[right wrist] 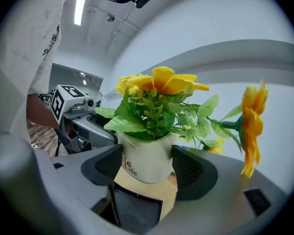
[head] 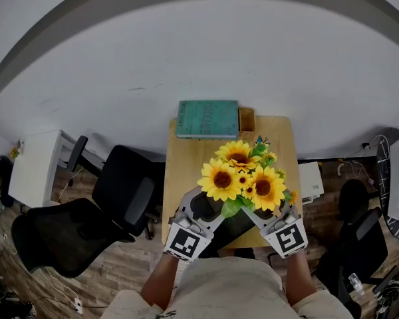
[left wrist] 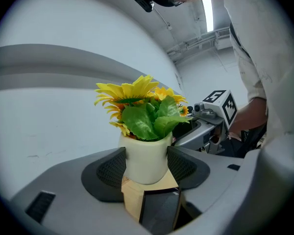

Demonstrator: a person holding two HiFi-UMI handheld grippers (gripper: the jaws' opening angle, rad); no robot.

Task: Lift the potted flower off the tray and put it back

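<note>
A small light wooden table (head: 186,171) was observed standing on a wood-pattern floor (head: 130,271). A teal book (head: 207,119) was found lying flat at the table's far edge, towards the left corner. A small brown object (head: 247,119), its kind not determinable, was noted just beside the book on its right. A dark tray (head: 234,230) was recorded resting at the near edge. The remaining tabletop was seen bare.
</note>
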